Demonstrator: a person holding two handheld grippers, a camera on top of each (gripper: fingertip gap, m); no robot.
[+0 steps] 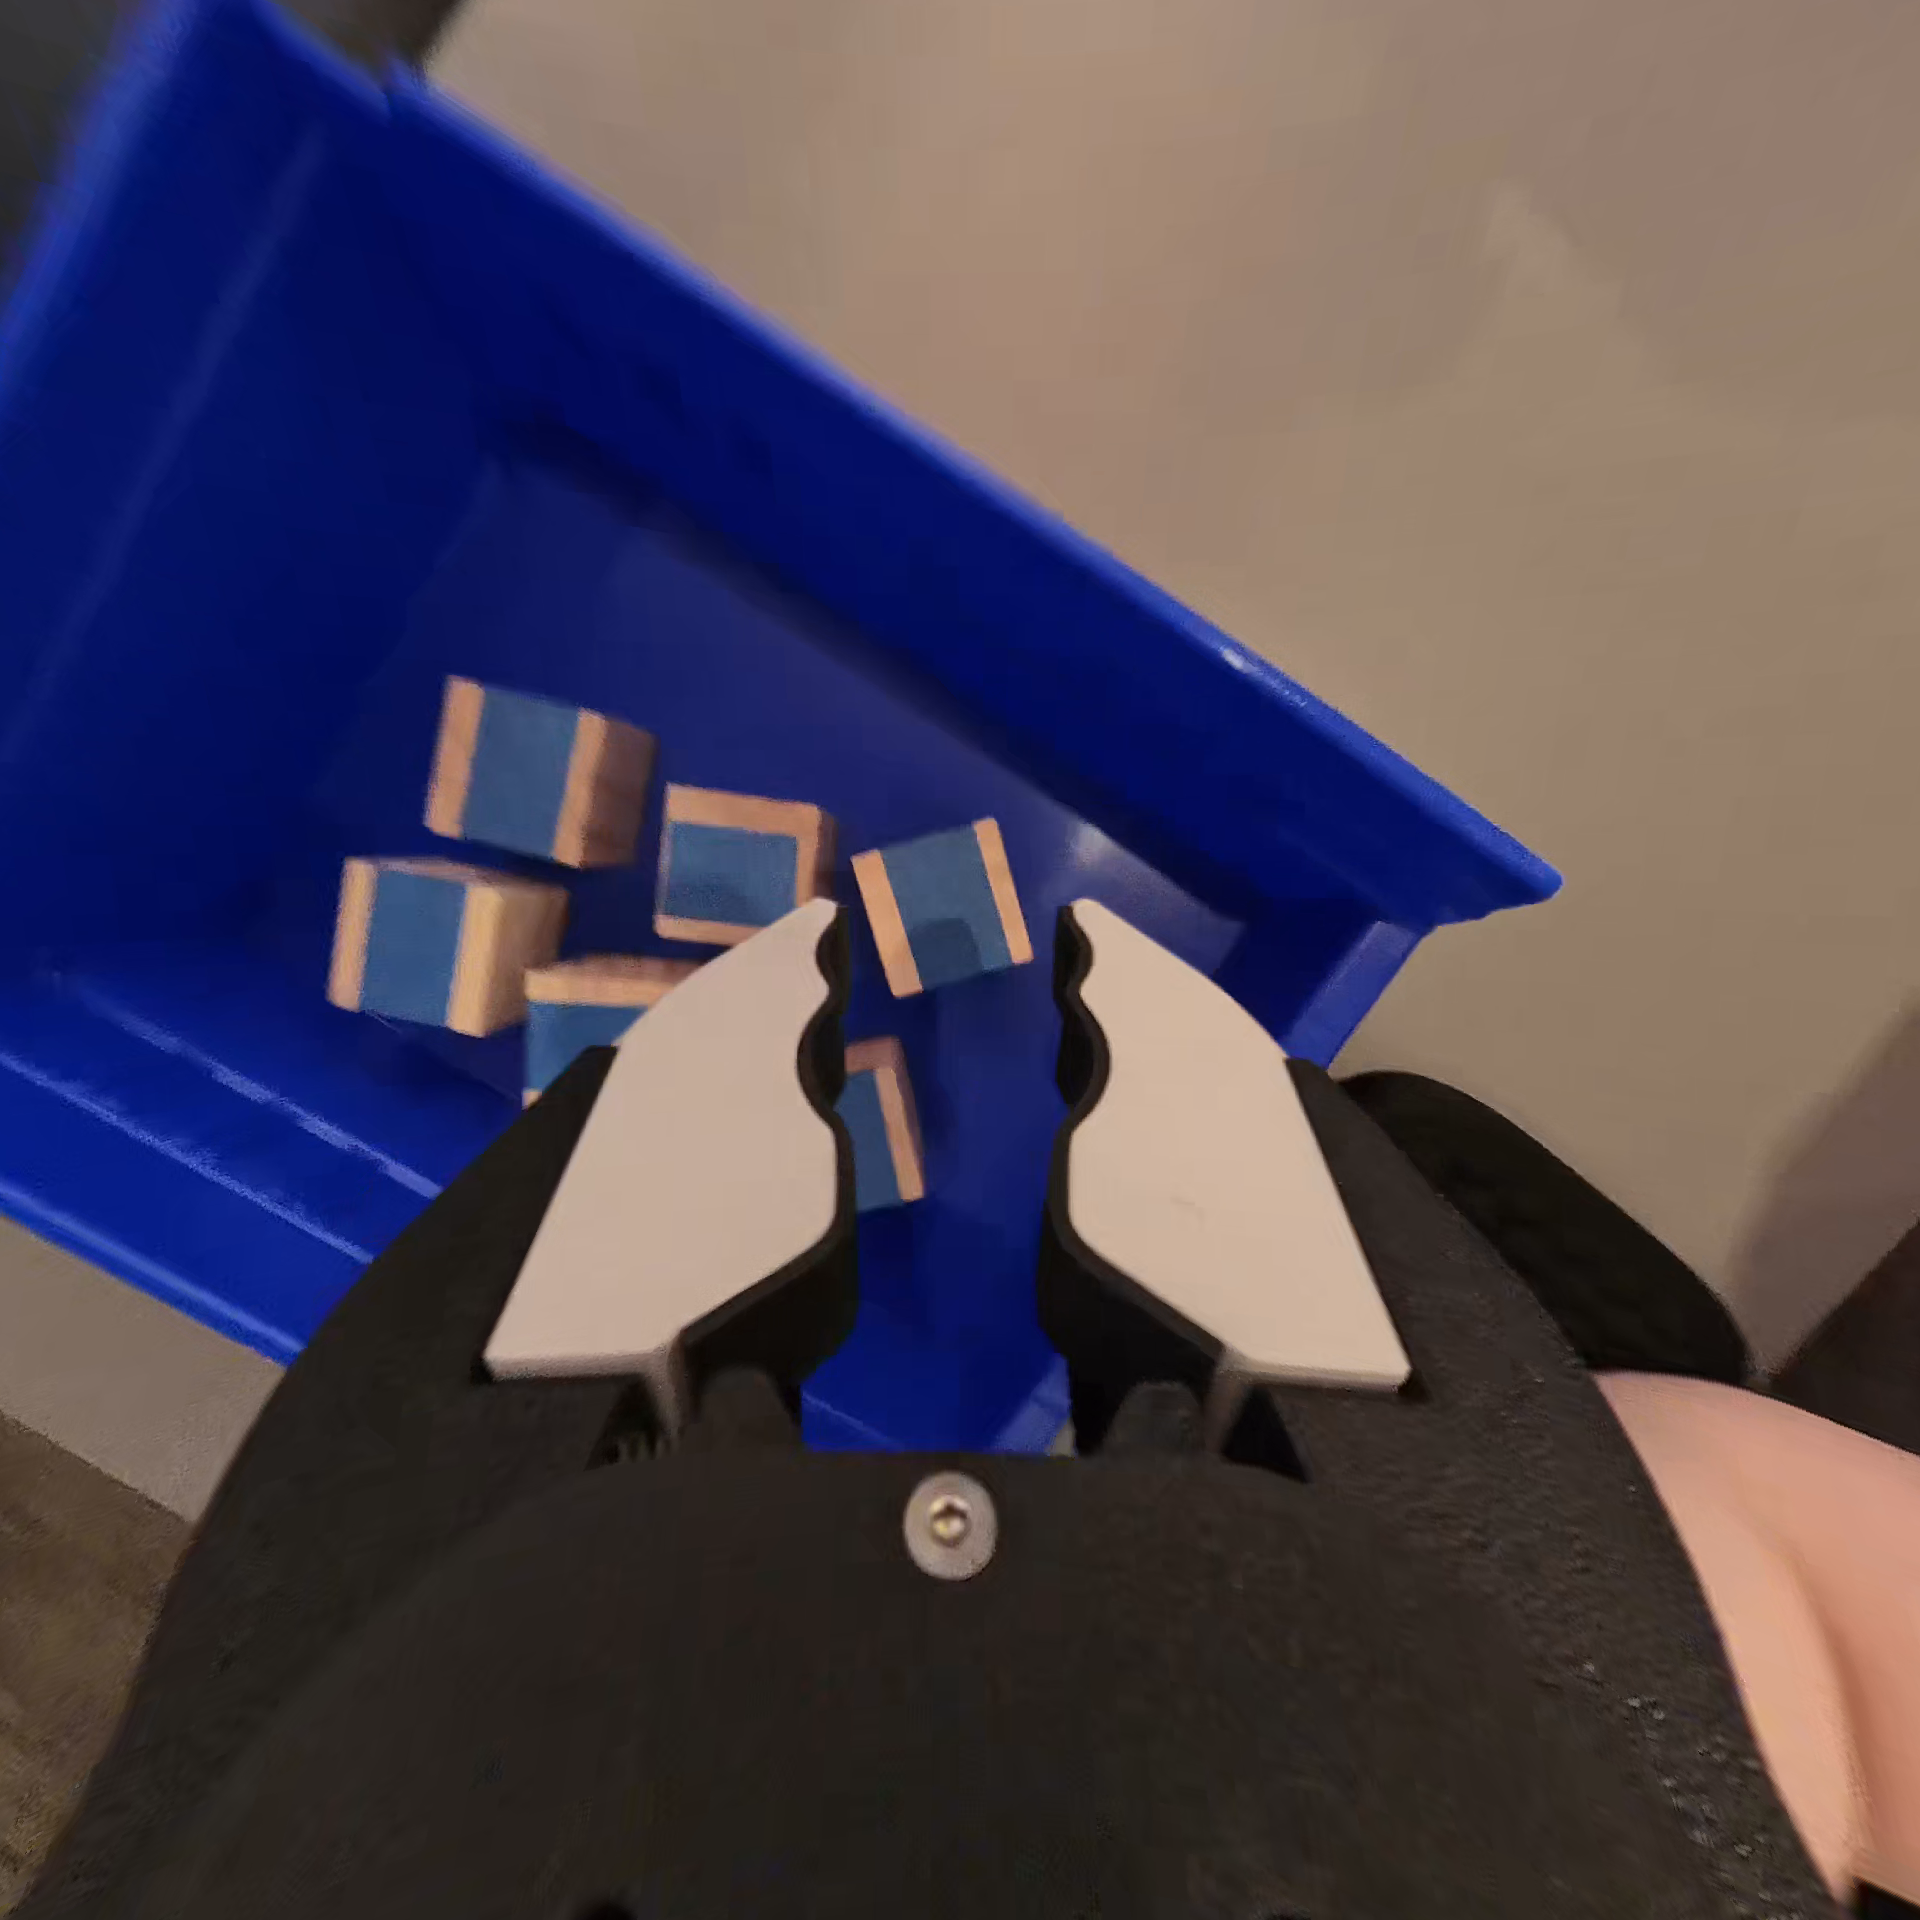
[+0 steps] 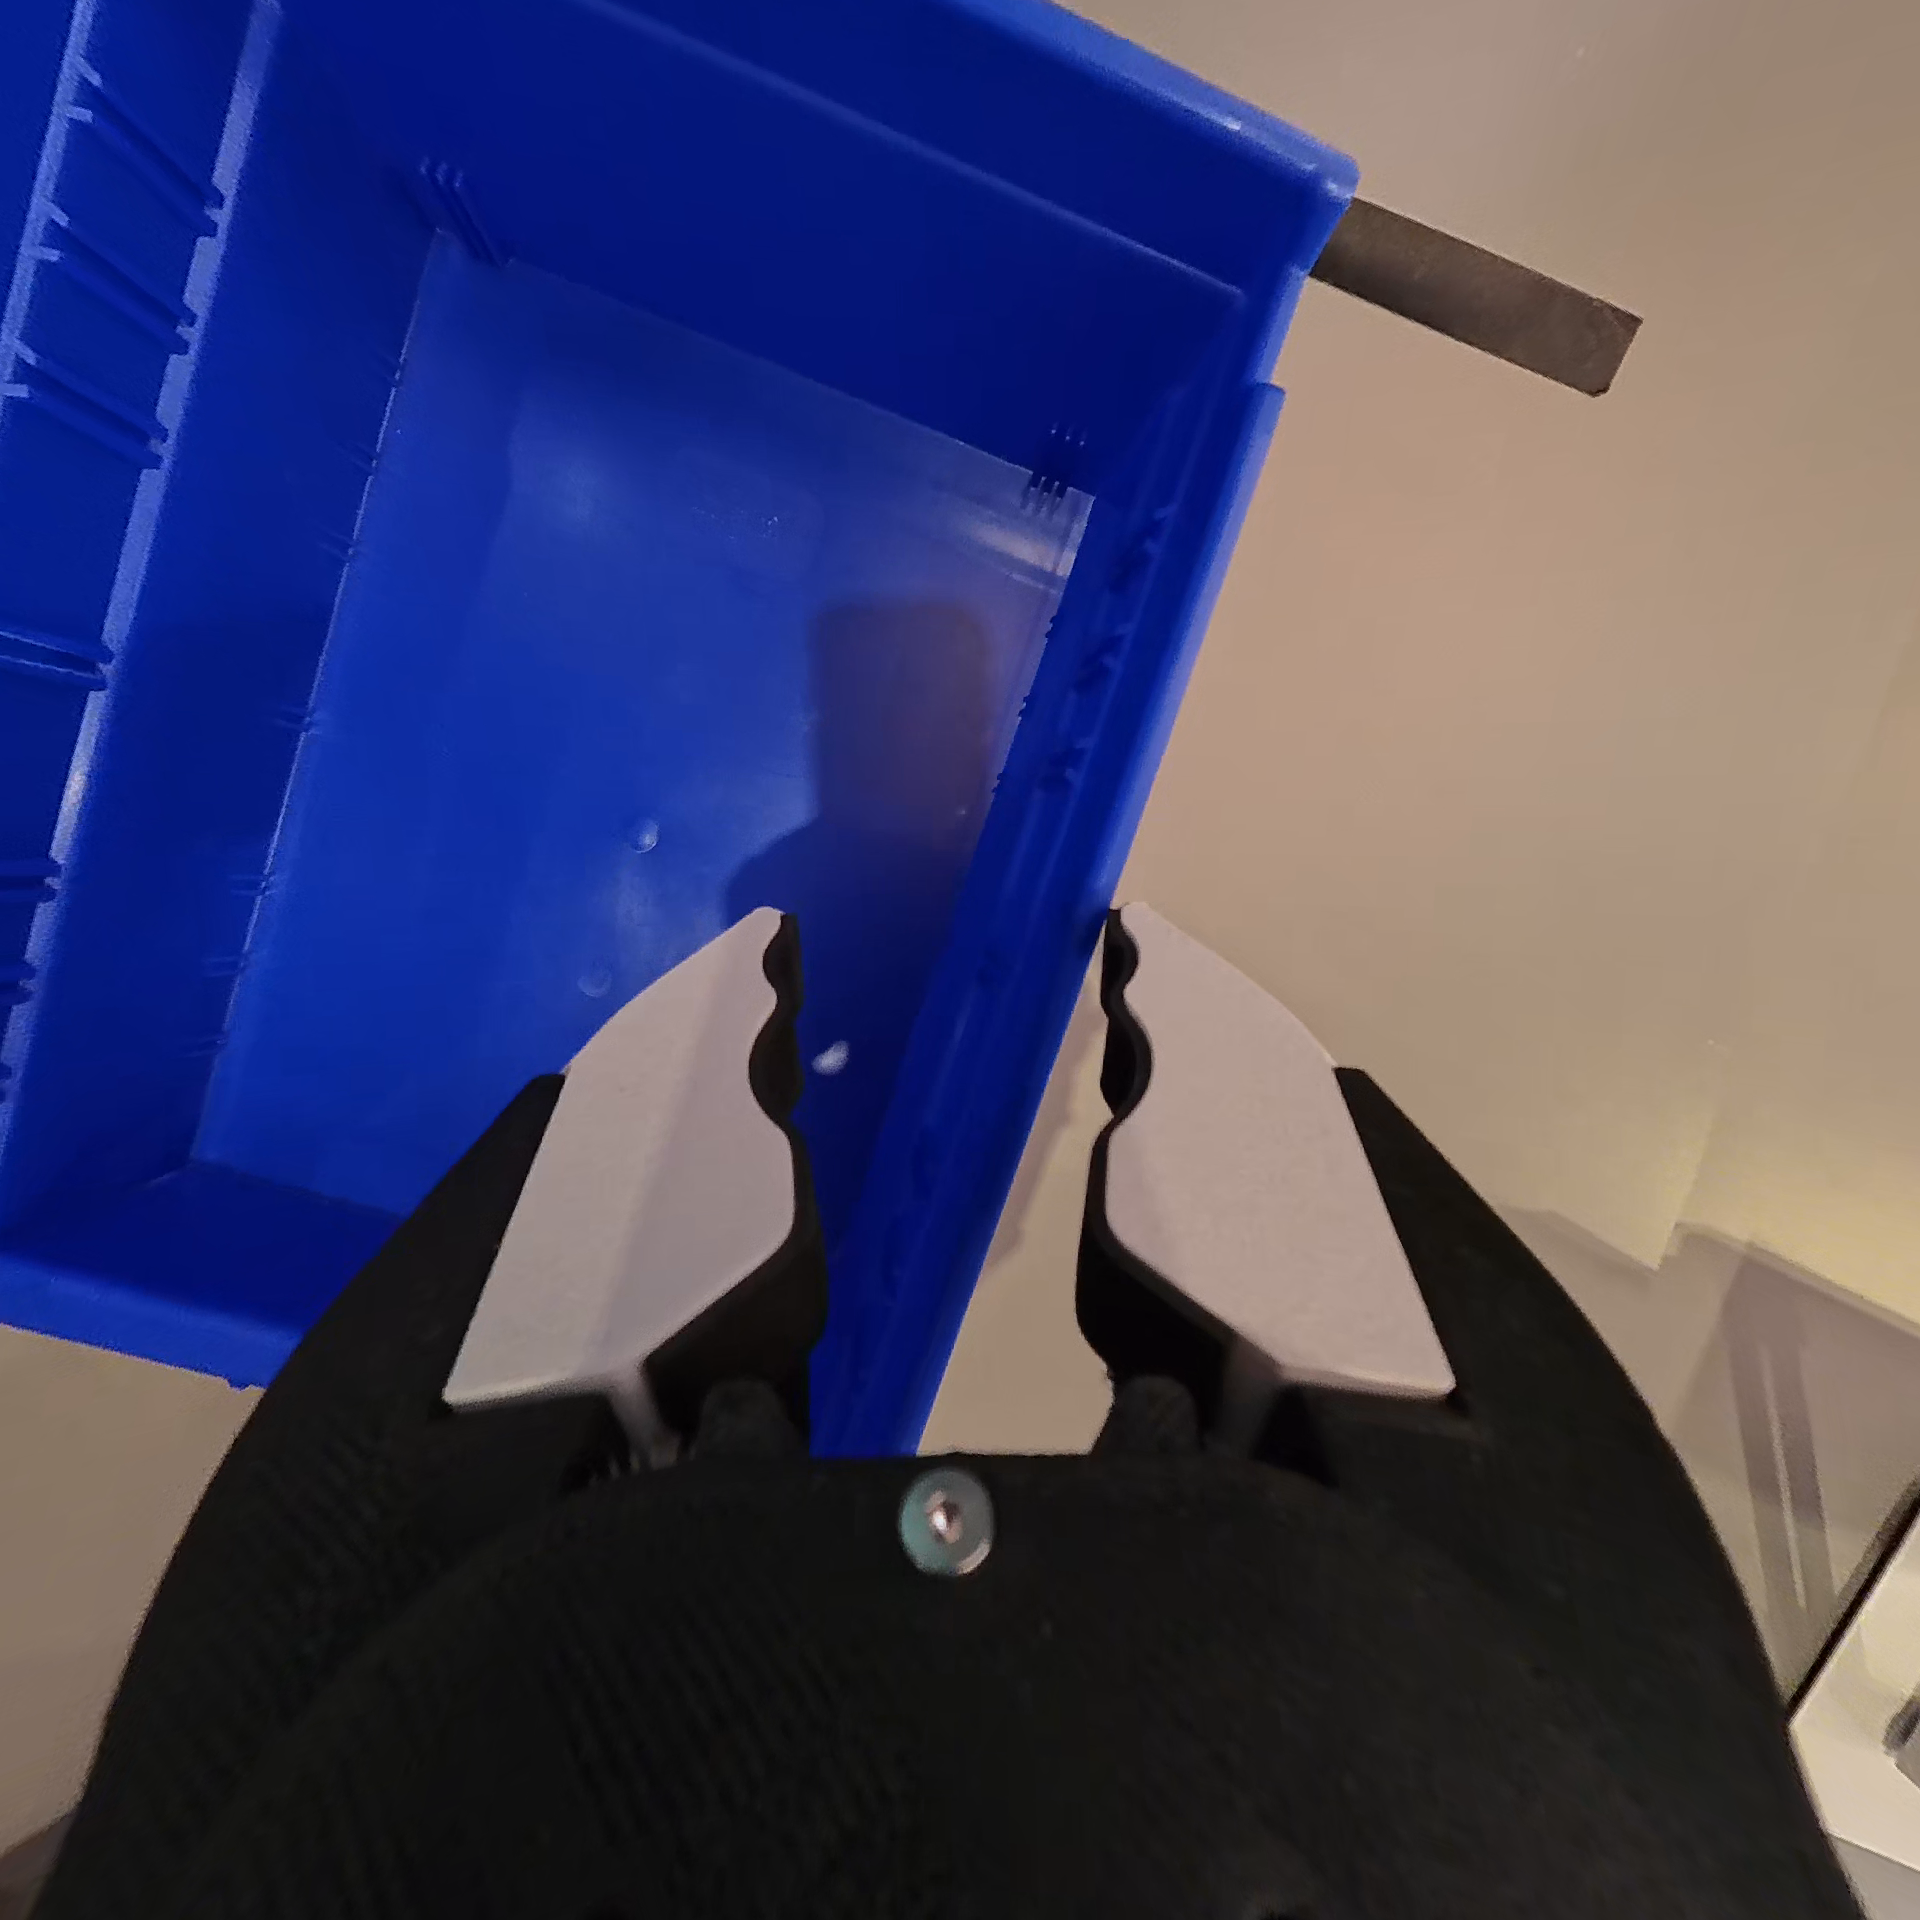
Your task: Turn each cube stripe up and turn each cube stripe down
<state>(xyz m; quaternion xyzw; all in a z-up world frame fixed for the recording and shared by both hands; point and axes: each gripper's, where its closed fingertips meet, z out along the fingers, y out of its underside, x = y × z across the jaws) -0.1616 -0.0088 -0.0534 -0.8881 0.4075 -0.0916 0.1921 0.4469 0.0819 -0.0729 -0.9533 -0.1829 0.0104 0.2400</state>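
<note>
In the left wrist view, several wooden cubes with blue stripes lie loose in a blue bin (image 1: 1143, 665). My left gripper (image 1: 951, 914) is open and empty over the bin's near end. One tilted cube (image 1: 940, 904) lies just past the fingertips, in line with the gap. Another cube (image 1: 883, 1122) lies lower between the fingers, and one cube (image 1: 582, 1018) is partly hidden behind the left finger. Other cubes (image 1: 535, 769) (image 1: 743, 862) (image 1: 436, 945) lie further left. In the right wrist view, my right gripper (image 2: 948, 920) is open and straddles the right wall of an empty blue bin (image 2: 1049, 831).
Both bins rest on a beige tabletop (image 1: 1351, 364). A dark grey bar (image 2: 1475, 312) sticks out from behind the empty bin's far corner. A black sleeve (image 1: 1538, 1247) and a hand (image 1: 1787, 1610) are at my left gripper's right. Pale objects (image 2: 1818, 1455) sit lower right.
</note>
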